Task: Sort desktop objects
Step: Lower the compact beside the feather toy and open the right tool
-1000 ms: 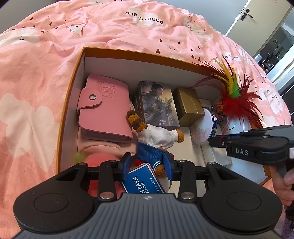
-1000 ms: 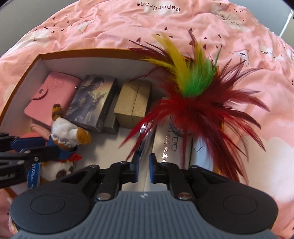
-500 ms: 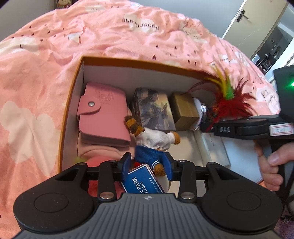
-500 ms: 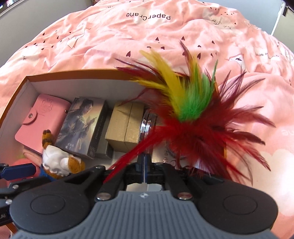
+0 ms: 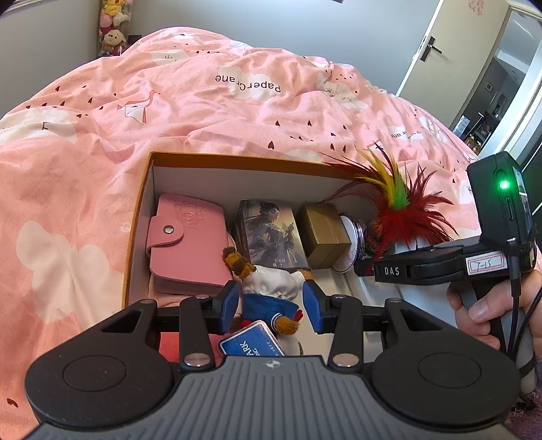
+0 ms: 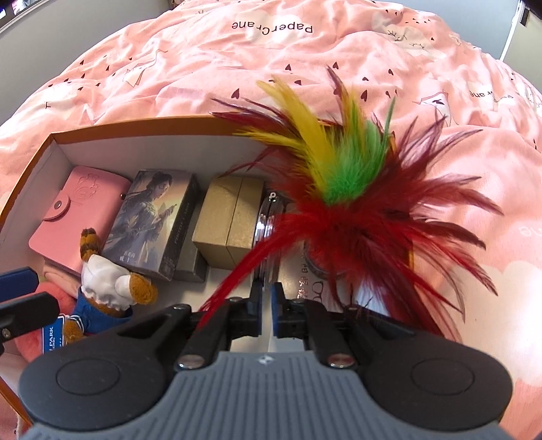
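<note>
An orange-rimmed box (image 5: 237,159) lies on the pink bed. It holds a pink card wallet (image 5: 186,243), a picture card box (image 5: 271,237), a gold box (image 5: 321,233), a round tin (image 5: 349,243) and a plush toy (image 5: 271,291). My left gripper (image 5: 271,306) is open, its blue pads either side of the plush toy. My right gripper (image 6: 267,309) stands over the box's right end with its jaws a narrow gap apart, nothing between them. A red, yellow and green feather shuttlecock (image 6: 349,189) rests in the box just beyond it; it also shows in the left wrist view (image 5: 396,210).
The pink duvet (image 5: 237,101) surrounds the box. A blue card (image 5: 252,343) lies under the left gripper. A white glasses case (image 6: 305,281) lies under the feathers. A door (image 5: 437,50) stands at the far right, plush toys (image 5: 111,30) in the far left corner.
Both grippers have drawn back and up from the box. The right gripper's jaws closed fully half a second ago and now stand slightly apart. The shuttlecock stays in the box.
</note>
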A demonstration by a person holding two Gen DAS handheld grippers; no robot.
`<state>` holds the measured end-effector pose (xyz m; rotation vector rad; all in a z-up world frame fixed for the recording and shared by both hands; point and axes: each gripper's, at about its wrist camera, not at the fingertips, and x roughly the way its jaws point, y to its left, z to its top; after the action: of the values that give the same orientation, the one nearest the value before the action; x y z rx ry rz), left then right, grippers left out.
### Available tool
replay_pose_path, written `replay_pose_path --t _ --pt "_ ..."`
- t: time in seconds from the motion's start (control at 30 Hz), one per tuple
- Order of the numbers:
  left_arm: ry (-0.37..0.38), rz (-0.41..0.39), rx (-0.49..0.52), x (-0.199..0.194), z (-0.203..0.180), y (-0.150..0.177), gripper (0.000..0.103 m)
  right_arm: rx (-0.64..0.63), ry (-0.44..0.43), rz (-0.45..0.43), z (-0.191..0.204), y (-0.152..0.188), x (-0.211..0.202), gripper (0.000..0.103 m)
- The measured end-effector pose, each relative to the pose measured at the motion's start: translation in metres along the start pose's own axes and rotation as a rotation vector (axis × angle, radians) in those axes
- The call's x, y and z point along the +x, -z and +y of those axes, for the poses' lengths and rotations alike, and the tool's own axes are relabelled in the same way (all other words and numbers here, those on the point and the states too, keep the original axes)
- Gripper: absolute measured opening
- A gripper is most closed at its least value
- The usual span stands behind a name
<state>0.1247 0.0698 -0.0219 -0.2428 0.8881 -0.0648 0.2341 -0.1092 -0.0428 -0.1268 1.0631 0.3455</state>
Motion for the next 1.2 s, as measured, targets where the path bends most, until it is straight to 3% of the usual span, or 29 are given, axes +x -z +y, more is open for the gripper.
replay_pose_path --t 0.27,0.5,0.7,0.87,1.2 --pt "0.014 -0.005 0.018 -0.004 -0.002 0.005 0.049 0.070 0.069 -0.082 0.012 0.003 -0.006 0.009" --pt "-0.030 0.035 0.035 0.003 -0.008 0.009 0.048 0.189 0.066 -0.089 0.011 0.000 -0.004 0.005" --pt "-0.043 0.047 0.053 0.001 -0.015 0.013 0.049 0.195 0.098 -0.236 0.014 0.005 -0.022 0.000" --pt "-0.053 0.043 0.058 -0.001 -0.019 0.013 0.049 0.240 0.056 -0.177 0.005 0.000 -0.012 0.000" --pt "-0.071 0.046 0.062 -0.004 -0.020 0.012 0.049 0.279 0.003 -0.197 -0.006 0.009 -0.018 0.010"
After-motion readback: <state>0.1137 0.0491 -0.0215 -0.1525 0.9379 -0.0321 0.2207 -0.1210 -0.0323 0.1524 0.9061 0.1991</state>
